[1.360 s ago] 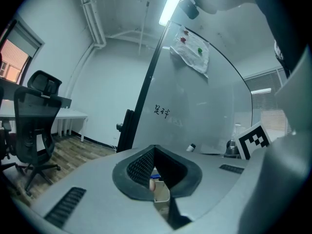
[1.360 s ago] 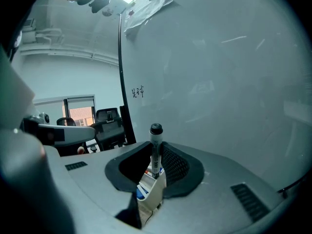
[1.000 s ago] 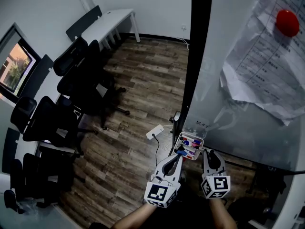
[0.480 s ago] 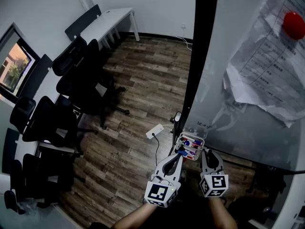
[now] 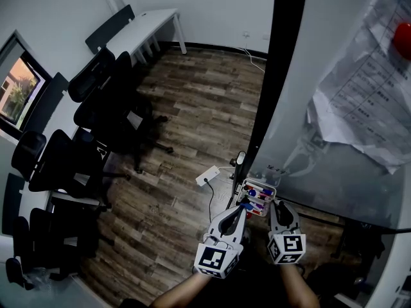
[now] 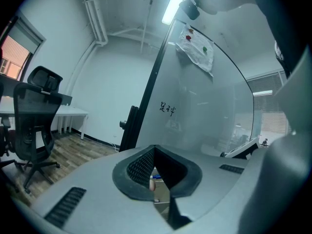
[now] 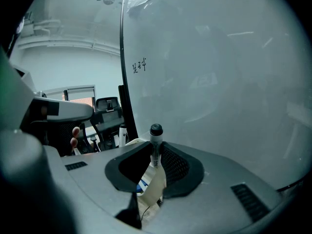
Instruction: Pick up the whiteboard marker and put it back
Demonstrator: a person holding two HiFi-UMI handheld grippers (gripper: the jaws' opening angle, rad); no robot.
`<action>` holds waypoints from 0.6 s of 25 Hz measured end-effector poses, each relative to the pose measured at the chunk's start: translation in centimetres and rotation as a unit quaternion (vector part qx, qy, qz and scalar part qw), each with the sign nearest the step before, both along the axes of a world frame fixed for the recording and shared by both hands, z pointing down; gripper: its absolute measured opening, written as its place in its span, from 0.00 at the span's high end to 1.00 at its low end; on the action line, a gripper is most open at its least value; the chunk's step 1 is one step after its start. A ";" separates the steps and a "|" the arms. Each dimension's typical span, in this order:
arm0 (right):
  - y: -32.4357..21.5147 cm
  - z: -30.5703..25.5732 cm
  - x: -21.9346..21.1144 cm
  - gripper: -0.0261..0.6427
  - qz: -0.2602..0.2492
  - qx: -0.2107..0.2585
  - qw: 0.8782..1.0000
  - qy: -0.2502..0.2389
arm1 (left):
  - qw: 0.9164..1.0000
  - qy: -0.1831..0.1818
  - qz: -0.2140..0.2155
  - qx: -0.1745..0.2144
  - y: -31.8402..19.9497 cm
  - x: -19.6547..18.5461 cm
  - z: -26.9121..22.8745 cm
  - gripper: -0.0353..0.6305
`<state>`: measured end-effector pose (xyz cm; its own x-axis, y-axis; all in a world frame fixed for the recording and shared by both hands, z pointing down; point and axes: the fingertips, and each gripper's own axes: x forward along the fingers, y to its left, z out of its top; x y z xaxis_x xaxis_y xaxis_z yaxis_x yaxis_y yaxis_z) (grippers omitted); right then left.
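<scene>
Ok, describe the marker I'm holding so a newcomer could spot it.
Start at the large whiteboard, then drop to the tray at its foot. Near it, the right gripper clamps one marker upright: white barrel, black cap, unlike the red and blue ones lying in the tray.

A large white whiteboard [image 5: 347, 76] is standing at the right, with printed white paper sheets [image 5: 359, 101] hanging high on it. A small white marker tray [image 5: 255, 194] is sitting at its lower edge, just ahead of the left hand-held gripper [image 5: 241, 209] and the right hand-held gripper [image 5: 279, 205]. Black mesh office chairs [image 5: 103, 114] are crowding the floor at left, with a long white counter [image 5: 138, 31] behind them.
</scene>
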<state>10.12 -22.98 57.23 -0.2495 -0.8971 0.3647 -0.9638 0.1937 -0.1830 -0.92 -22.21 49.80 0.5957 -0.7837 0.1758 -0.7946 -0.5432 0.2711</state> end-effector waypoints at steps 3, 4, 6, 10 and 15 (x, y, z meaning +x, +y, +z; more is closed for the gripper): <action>0.0 0.1 -0.1 0.85 0.000 -0.001 1.000 0.000 | 1.000 0.002 0.002 -0.002 -0.1 0.1 0.1 0.94; 0.0 0.1 -0.2 0.85 0.000 -0.001 1.000 0.000 | 1.000 0.002 0.003 -0.002 -0.1 0.1 0.1 0.94; 0.0 0.2 -0.2 0.85 0.001 0.000 1.000 -0.001 | 1.000 0.003 0.003 -0.002 -0.1 0.0 0.1 0.94; 0.2 0.7 0.0 0.84 0.006 -0.006 1.000 -0.005 | 1.000 0.004 0.002 -0.004 -0.3 -0.1 0.2 0.94; 0.5 1.2 0.1 0.84 0.009 -0.012 1.000 -0.004 | 1.000 0.004 0.007 0.000 -0.4 -0.2 0.1 0.94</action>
<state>10.26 -22.46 58.41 -0.2361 -0.8924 0.3844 -0.9658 0.1719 -0.1941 -1.12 -22.61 49.93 0.6086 -0.7746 0.1719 -0.7844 -0.5549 0.2771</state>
